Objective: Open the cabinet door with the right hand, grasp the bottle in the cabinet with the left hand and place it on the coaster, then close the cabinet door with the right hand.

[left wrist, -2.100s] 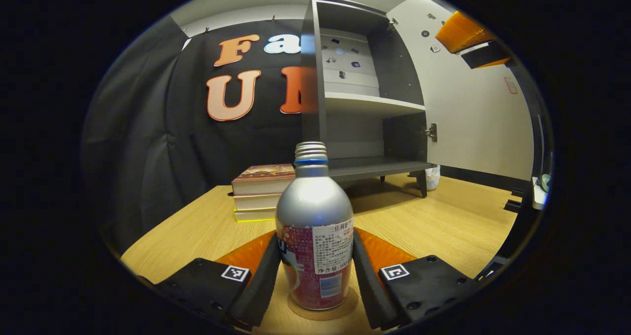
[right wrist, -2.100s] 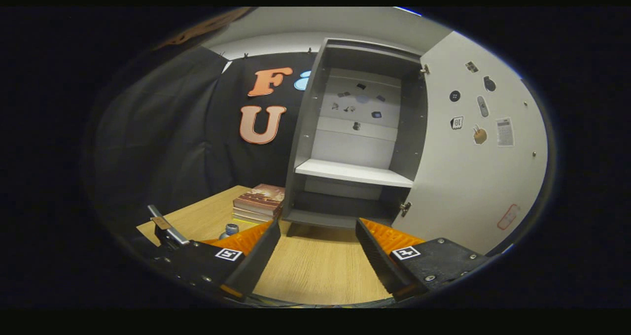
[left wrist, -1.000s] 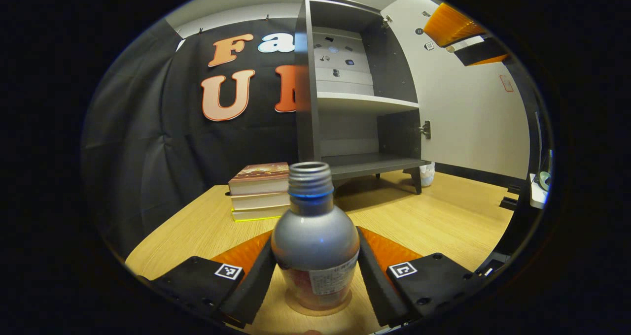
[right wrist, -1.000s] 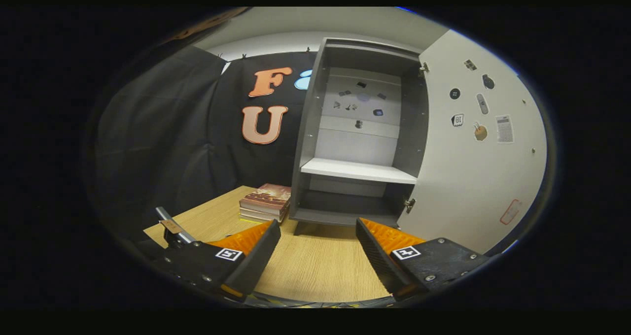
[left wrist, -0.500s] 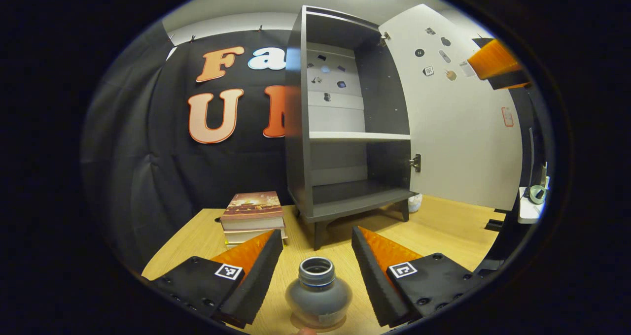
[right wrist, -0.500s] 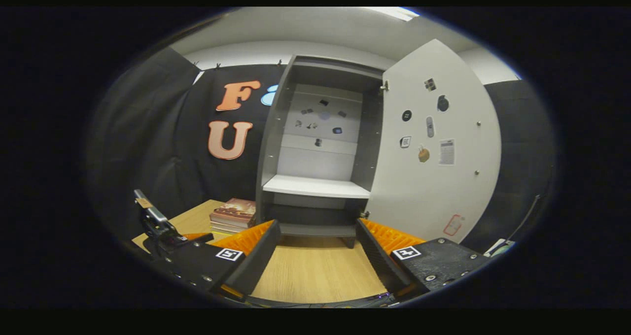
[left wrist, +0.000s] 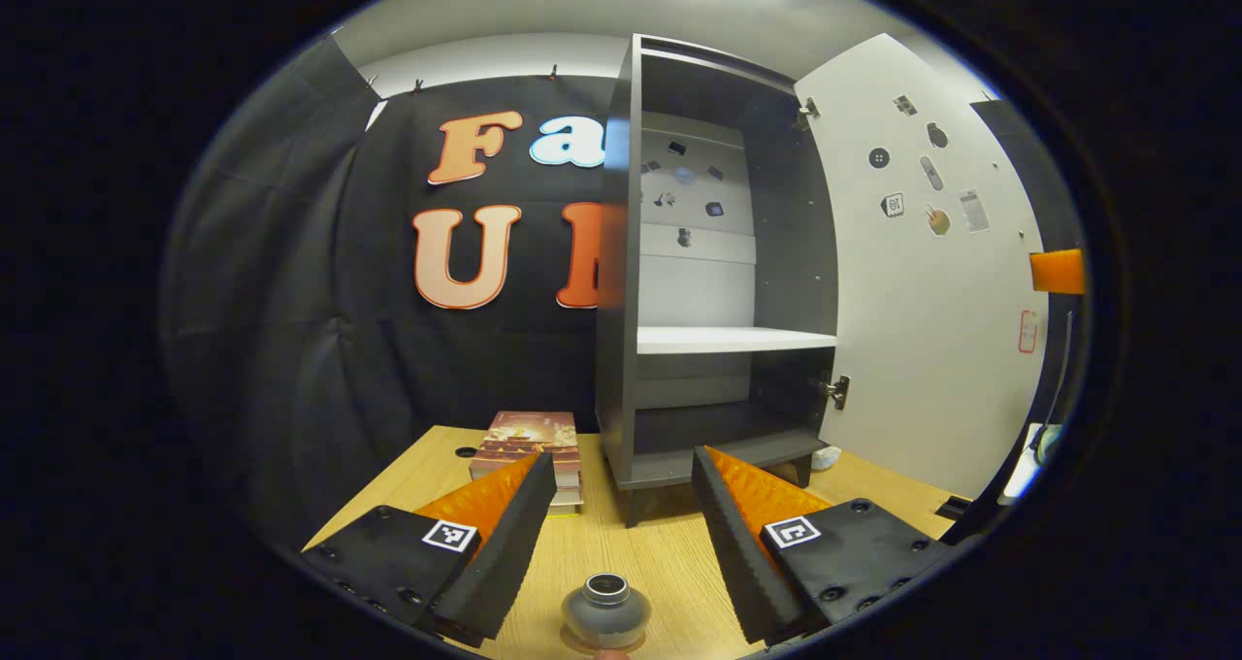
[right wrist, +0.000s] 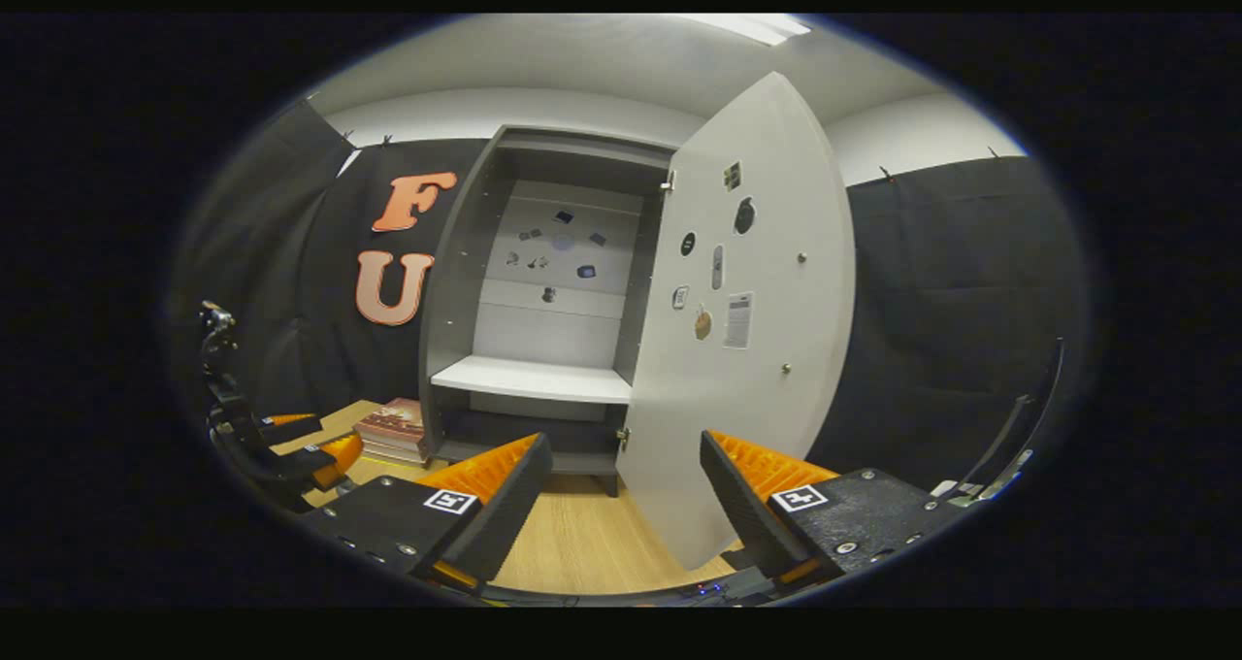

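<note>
A silver bottle (left wrist: 606,610) with an open screw neck stands upright on a round coaster (left wrist: 572,643) on the wooden table (left wrist: 670,563). My left gripper (left wrist: 624,458) is open, above and apart from the bottle, with nothing between its fingers. The dark grey cabinet (left wrist: 708,272) stands open with bare shelves. Its white door (left wrist: 922,311) is swung out to the right. My right gripper (right wrist: 626,441) is open and empty, facing the door (right wrist: 747,349) near its free edge. The left gripper (right wrist: 291,451) appears at the far left of the right gripper view.
A stack of books (left wrist: 529,437) lies on the table left of the cabinet (right wrist: 543,291), also seen as books (right wrist: 393,425) in the right gripper view. Small stickers dot the door's inner face and the cabinet's back panel. Black cloth walls the booth.
The left gripper let go of the bottle, which stays on the coaster, and rose well above it. The right gripper swung right, now facing the door's free edge.
</note>
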`<state>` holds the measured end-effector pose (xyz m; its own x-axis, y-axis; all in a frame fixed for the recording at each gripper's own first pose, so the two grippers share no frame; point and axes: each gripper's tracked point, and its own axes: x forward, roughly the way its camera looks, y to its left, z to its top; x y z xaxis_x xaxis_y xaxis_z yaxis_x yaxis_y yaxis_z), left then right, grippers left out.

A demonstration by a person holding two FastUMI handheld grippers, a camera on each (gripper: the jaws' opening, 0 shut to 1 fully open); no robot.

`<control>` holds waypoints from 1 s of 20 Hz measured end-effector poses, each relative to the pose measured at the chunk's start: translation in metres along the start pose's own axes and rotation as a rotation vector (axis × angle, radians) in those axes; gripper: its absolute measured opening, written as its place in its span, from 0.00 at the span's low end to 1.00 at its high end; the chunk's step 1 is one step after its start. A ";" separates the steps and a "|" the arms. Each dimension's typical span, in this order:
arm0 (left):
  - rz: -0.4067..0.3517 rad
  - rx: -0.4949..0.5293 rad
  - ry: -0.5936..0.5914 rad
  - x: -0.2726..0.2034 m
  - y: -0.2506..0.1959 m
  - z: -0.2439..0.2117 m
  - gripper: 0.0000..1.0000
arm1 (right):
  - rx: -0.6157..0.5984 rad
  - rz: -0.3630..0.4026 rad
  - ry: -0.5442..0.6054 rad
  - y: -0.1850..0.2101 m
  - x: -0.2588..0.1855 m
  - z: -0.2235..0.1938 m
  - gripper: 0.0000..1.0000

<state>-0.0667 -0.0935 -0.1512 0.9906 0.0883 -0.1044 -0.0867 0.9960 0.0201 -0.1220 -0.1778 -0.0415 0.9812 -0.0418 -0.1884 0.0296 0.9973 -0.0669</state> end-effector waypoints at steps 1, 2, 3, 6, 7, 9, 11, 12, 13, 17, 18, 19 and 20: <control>0.024 -0.009 -0.006 -0.003 -0.002 0.009 0.93 | -0.008 -0.002 -0.017 -0.016 -0.002 0.005 0.95; 0.045 -0.018 -0.012 -0.005 -0.005 0.017 0.92 | -0.022 -0.014 -0.038 -0.034 -0.003 0.009 0.95; 0.070 -0.021 -0.019 -0.007 -0.007 0.026 0.92 | -0.038 -0.034 -0.057 -0.055 -0.003 0.013 0.95; 0.102 -0.027 -0.035 -0.020 -0.026 0.050 0.92 | -0.040 -0.081 -0.069 -0.104 -0.006 0.014 0.94; 0.098 -0.029 -0.042 -0.022 -0.033 0.056 0.92 | -0.029 -0.092 -0.074 -0.117 -0.006 0.014 0.97; 0.098 -0.025 -0.050 -0.029 -0.042 0.067 0.92 | -0.022 -0.129 -0.072 -0.144 -0.006 0.011 0.94; 0.092 -0.012 -0.063 -0.033 -0.048 0.078 0.92 | -0.029 -0.158 -0.085 -0.162 -0.003 0.014 0.94; 0.088 -0.003 -0.066 -0.035 -0.050 0.082 0.92 | -0.032 -0.174 -0.091 -0.168 0.000 0.016 0.94; 0.086 0.005 -0.066 -0.035 -0.051 0.086 0.92 | -0.038 -0.184 -0.093 -0.174 0.004 0.016 0.94; 0.087 0.007 -0.075 -0.038 -0.050 0.097 0.92 | -0.050 -0.167 -0.106 -0.166 0.019 0.023 0.94; 0.087 0.008 -0.075 -0.039 -0.049 0.098 0.92 | -0.046 -0.166 -0.114 -0.165 0.020 0.024 0.94; 0.094 0.009 -0.078 -0.039 -0.045 0.099 0.92 | -0.035 -0.154 -0.114 -0.163 0.021 0.024 0.92; 0.099 0.008 -0.074 -0.040 -0.042 0.097 0.92 | -0.017 -0.130 -0.113 -0.156 0.020 0.023 0.90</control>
<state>-0.0918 -0.1403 -0.0511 0.9823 0.1853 -0.0280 -0.1843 0.9823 0.0346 -0.1021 -0.3329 -0.0120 0.9846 -0.1622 -0.0657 0.1552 0.9828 -0.1003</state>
